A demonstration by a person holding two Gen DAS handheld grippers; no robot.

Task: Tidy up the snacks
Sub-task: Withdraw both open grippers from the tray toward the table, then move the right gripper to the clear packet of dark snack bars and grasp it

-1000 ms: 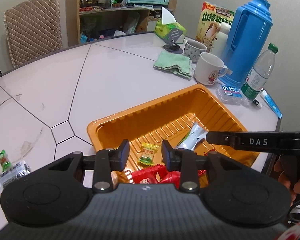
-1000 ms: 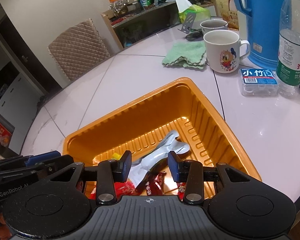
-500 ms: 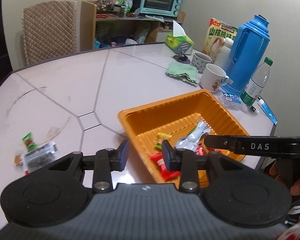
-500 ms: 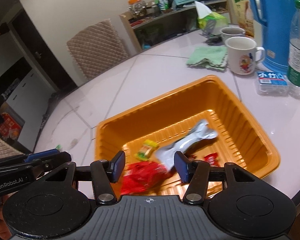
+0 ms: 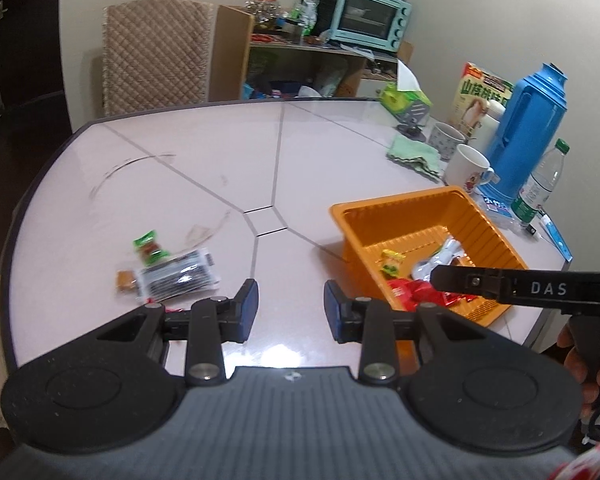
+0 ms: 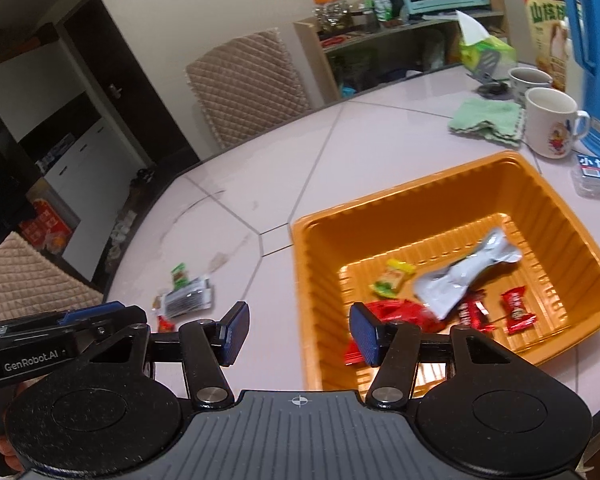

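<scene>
An orange tray [image 6: 428, 196] [image 5: 400, 204] holds a silver pouch [image 6: 460, 276], a yellow-green candy [image 6: 392, 276] and several red wrappers [image 6: 516, 308]. On the table to its left lie a black-and-white packet [image 5: 176, 276] [image 6: 188, 300], a green snack [image 5: 150, 246] and a small brown snack [image 5: 125, 280]. My left gripper [image 5: 287, 308] is open and empty above the bare table between the packet and the tray. My right gripper [image 6: 296, 334] is open and empty over the tray's near left wall.
A blue thermos [image 5: 528, 132], water bottle [image 5: 540, 188], two mugs [image 5: 466, 168], a green cloth [image 5: 414, 156], tissue box [image 5: 404, 96] and a small blue-labelled pack [image 6: 596, 174] stand behind the tray. A chair [image 5: 156, 52] and shelf with a toaster oven [image 5: 368, 16] are beyond the table.
Both grippers pulled back and swung left from over the tray, and both opened wider. The loose snacks on the table are now in front of the left gripper.
</scene>
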